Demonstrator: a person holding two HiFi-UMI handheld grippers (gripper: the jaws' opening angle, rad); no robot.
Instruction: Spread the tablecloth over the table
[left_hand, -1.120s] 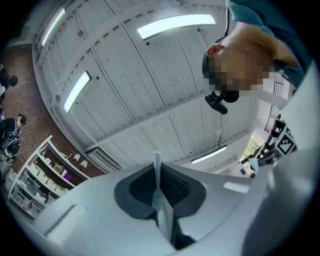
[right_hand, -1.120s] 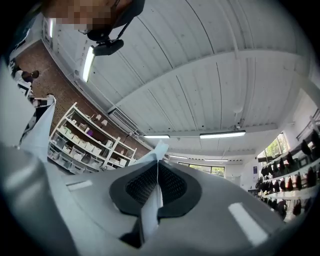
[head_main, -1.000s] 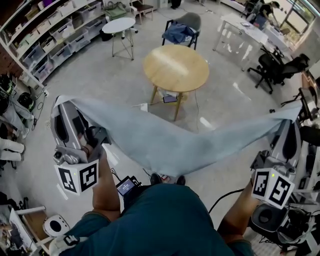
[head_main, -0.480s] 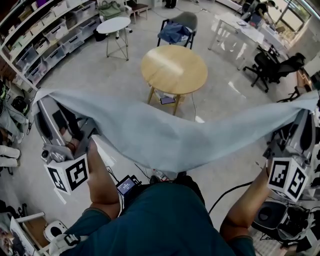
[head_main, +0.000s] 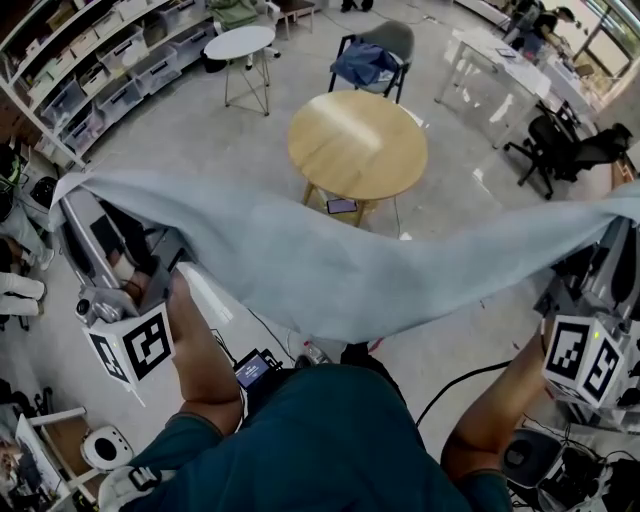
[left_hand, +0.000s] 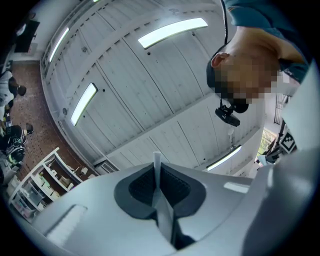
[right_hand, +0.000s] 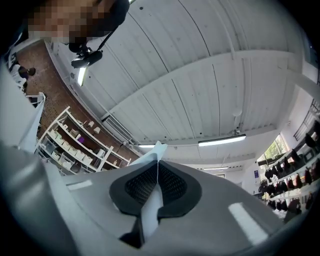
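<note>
Hanging on the person's side of the round wooden table (head_main: 357, 145), the pale tablecloth (head_main: 330, 265) is stretching with its long axis running left to right, its middle sagging toward the person and apparently not touching the table. The left gripper (left_hand: 157, 172) is pinching one end between closed jaws, and the right gripper (right_hand: 157, 177) is clamping the other end likewise.

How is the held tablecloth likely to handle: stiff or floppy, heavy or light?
Probably floppy: the tablecloth sags deeply between the left gripper and right gripper. Likely light: a thin pinched corner at each end holds it.
</note>
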